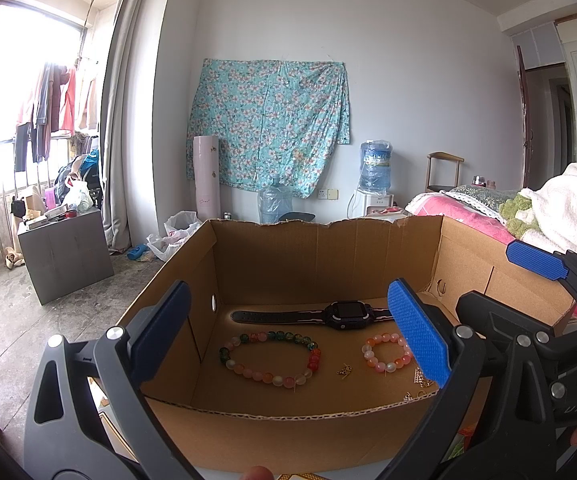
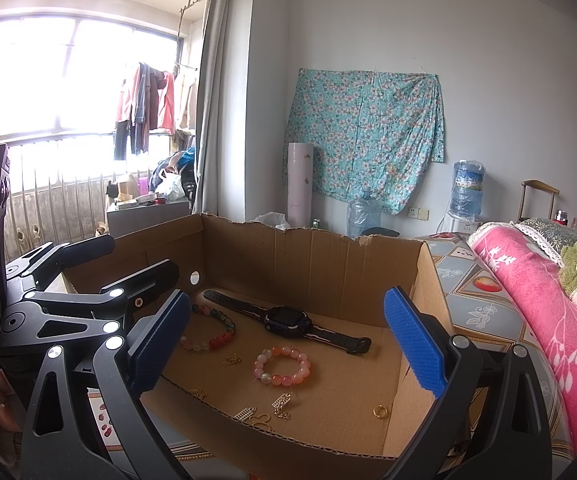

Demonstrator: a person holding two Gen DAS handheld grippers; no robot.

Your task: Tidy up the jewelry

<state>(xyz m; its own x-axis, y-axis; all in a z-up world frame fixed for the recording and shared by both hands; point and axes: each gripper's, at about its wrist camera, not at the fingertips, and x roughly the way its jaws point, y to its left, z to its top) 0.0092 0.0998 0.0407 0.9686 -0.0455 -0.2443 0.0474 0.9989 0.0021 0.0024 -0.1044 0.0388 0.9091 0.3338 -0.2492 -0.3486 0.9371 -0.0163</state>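
Note:
An open cardboard box (image 1: 312, 256) (image 2: 312, 264) holds the jewelry. Inside lie a black smartwatch (image 1: 344, 312) (image 2: 288, 320), a large multicoloured bead bracelet (image 1: 268, 376) (image 2: 216, 340), a small pink-orange bead bracelet (image 1: 380, 366) (image 2: 282, 378), small gold charms (image 1: 344, 370) (image 2: 282, 402) and a gold ring (image 2: 379, 412). My left gripper (image 1: 288, 336) is open and empty at the box's near edge. My right gripper (image 2: 286, 344) is open and empty, also at the near edge; it shows in the left wrist view (image 1: 536, 260) at the right.
The box stands on a patterned tabletop (image 2: 484, 304). A pink blanket (image 2: 536, 300) and white towel (image 1: 568, 208) lie on the right. A grey cabinet (image 1: 64, 256), water bottles (image 1: 274, 204) and plastic bags (image 1: 176, 232) stand on the floor behind.

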